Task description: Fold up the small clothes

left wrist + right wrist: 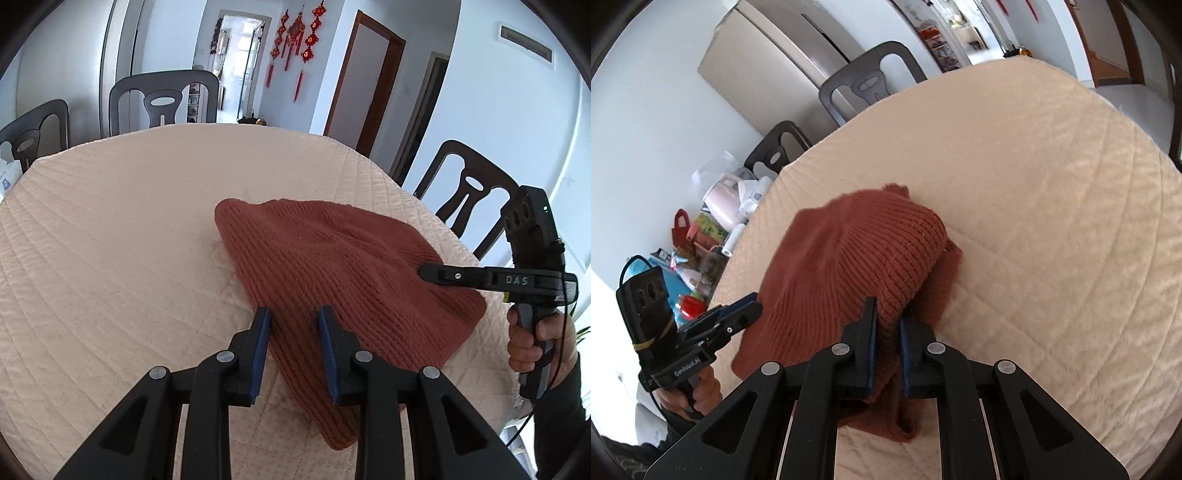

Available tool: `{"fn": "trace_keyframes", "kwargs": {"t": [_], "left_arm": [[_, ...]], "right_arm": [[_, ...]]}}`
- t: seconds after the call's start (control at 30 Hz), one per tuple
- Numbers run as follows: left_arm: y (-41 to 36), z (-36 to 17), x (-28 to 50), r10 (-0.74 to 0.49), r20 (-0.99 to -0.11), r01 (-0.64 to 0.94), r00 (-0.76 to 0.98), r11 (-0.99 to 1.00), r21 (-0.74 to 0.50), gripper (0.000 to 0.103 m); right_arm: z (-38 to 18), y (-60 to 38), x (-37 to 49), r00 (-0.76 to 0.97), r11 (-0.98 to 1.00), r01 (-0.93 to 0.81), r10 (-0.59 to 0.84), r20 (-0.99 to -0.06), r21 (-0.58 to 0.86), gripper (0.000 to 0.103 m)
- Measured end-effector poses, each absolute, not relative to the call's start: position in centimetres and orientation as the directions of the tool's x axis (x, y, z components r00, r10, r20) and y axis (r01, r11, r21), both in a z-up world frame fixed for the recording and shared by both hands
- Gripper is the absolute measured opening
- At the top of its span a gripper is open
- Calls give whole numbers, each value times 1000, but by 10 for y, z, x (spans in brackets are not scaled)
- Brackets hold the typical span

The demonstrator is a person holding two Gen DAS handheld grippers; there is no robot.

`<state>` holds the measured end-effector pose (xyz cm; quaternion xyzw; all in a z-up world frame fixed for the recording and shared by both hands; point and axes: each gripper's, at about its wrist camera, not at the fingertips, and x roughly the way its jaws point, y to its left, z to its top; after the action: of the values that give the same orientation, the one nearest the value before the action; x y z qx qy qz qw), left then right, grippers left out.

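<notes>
3 dark chairs point(162, 99) ring the quilted table point(110, 240); red knot ornaments point(295, 40) hang behind.

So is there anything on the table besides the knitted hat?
No, apart from the two grippers touching it, only the rust-red knitted hat lies on the quilted table cover.

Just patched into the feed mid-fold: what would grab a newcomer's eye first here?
The rust-red knitted garment, heaped near the front of the cream quilted table cover, stands out first. Next, both grippers are on it: the right gripper has its jaws pinched on a fold of the knit at the near edge, while the left gripper straddles another edge, jaws apart. Red knot ornaments hang on the far wall.
</notes>
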<state>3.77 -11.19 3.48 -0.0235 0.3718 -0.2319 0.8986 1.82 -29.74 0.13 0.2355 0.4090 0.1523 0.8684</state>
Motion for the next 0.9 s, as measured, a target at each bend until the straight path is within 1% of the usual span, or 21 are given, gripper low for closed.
{"fn": "trace_keyframes", "kwargs": {"t": [0.07, 0.2, 0.27, 0.37, 0.43, 0.53, 0.63, 0.8, 0.9], "left_arm": [[-111, 35, 37, -433, -657, 401, 618, 892, -210, 30], [-109, 39, 37, -426, -662, 396, 616, 894, -207, 30], [-108, 46, 35, -429, -650, 396, 627, 894, -208, 30], [-112, 53, 32, -452, -628, 412, 633, 884, -220, 30], [-117, 52, 32, -459, -631, 428, 626, 878, -214, 30], [-124, 43, 30, -448, -649, 440, 615, 878, -189, 30], [-125, 39, 24, -439, -649, 448, 622, 879, -164, 32], [-123, 44, 29, -444, -657, 445, 608, 877, -181, 33], [-125, 55, 40, -432, -645, 430, 631, 886, -173, 33]], "right_arm": [[4, -298, 15, 626, 846, -74, 452, -636, 528, 12], [23, -293, 4, 655, 891, -87, 389, -648, 446, 13], [35, -287, -4, 679, 908, -107, 364, -638, 404, 13], [47, -275, -16, 695, 915, -174, 376, -613, 364, 13], [43, -267, -17, 679, 918, -199, 381, -627, 343, 13], [21, -259, -16, 635, 939, -193, 340, -693, 285, 12], [14, -260, -27, 656, 957, -188, 289, -697, 220, 11], [19, -257, -28, 650, 966, -180, 258, -715, 185, 11], [32, -258, -21, 675, 967, -175, 254, -693, 185, 12]]}}
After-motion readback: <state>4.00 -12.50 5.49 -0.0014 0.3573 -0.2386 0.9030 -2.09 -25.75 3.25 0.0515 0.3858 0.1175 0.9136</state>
